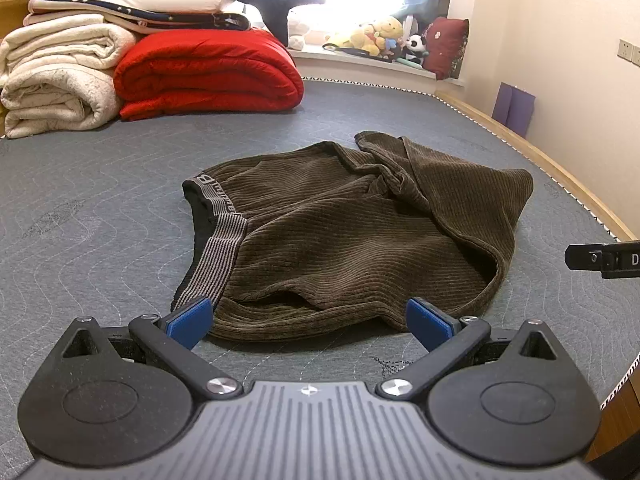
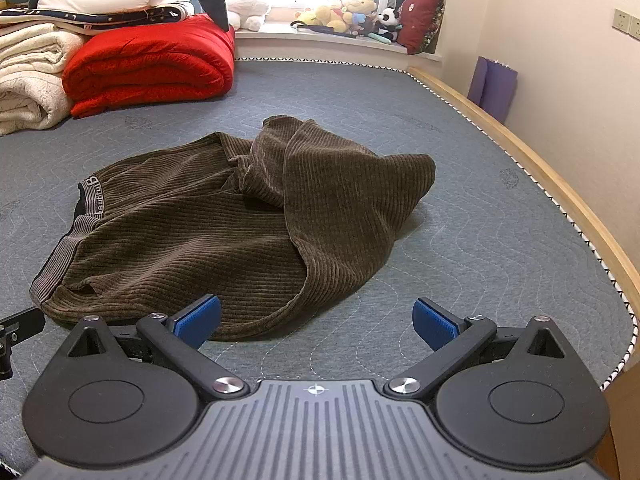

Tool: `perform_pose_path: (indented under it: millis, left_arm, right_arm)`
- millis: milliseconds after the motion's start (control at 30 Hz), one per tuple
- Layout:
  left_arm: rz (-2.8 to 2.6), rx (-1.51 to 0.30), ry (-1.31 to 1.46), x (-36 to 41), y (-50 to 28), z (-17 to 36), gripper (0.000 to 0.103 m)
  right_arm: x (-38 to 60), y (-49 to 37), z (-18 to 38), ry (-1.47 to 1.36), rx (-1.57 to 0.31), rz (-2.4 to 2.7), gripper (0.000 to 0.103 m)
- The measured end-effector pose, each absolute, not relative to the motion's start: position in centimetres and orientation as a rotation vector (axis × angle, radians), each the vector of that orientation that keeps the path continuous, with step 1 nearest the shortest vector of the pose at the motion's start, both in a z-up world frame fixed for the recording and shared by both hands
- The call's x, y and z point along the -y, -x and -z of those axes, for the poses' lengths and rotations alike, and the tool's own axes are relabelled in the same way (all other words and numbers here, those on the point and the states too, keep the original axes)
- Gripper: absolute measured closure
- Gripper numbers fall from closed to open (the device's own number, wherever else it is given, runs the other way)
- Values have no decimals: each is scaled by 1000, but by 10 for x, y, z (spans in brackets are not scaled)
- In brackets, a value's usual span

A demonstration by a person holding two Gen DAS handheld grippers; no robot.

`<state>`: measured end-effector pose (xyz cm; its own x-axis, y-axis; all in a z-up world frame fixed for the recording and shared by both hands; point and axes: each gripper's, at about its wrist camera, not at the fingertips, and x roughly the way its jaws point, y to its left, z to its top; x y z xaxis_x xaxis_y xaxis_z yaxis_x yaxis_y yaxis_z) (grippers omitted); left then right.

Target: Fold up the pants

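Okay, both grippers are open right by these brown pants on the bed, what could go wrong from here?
The pants lie bunched, one leg flopped over the other, so a pinch at the near hem may catch several layers. The left gripper and right gripper are close together and could bump. The waistband may twist.

Both cameras sit low over the grey mattress (image 1: 100,184), looking along their open grippers toward the sunlit window sill (image 2: 320,42). The left view comes close behind the brown pants (image 1: 340,232); the right stands just beside it, and both share pants (image 2: 224,224), red quilt (image 1: 208,72) and sill.
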<state>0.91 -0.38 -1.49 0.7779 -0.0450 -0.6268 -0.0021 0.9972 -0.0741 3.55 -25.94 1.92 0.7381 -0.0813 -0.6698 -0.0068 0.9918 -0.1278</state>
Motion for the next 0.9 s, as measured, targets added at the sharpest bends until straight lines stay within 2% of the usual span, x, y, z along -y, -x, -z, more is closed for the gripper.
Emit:
perform_pose_path:
  millis: [900]
  left_arm:
    - [24,-677,70,3,-9,15,0]
  right_arm:
    - [259,-35,-20,120,-742,38,2]
